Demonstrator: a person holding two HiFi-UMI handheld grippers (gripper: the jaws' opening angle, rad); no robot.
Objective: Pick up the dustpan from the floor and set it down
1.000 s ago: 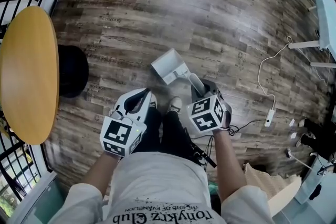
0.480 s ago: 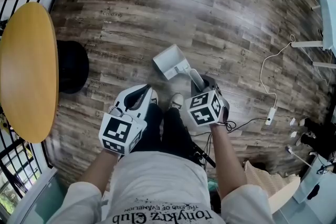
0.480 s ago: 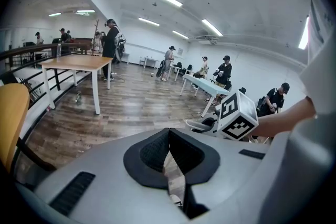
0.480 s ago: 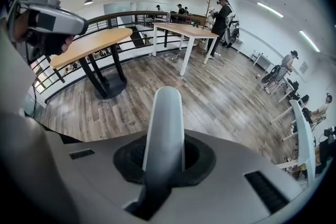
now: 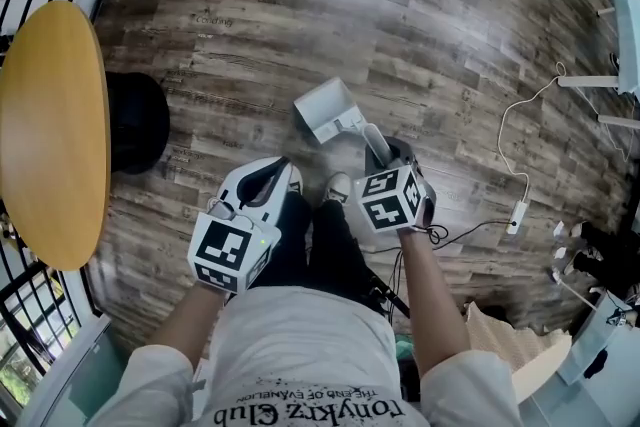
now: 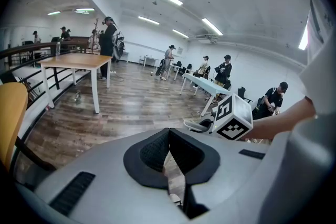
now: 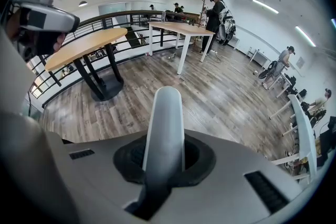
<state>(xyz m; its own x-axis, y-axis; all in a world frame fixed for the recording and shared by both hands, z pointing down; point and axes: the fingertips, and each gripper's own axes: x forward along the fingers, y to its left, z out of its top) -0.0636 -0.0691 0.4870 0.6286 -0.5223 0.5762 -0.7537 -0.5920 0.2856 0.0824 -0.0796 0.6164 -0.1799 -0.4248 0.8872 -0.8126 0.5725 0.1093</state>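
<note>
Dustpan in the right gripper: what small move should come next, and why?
Probably lower the right gripper a little, until the dustpan rests on the floor. Its jaws are shut on the handle, and the head view doesn't show whether the dustpan touches the floor yet, so opening now might drop it.

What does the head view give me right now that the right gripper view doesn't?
Head view only: the dustpan's scoop, the left gripper, a power strip on the floor. Right gripper view only: the right gripper clamped on the handle, rectangular tables, people beyond. Both: the handle, the round table, the floor.
</note>
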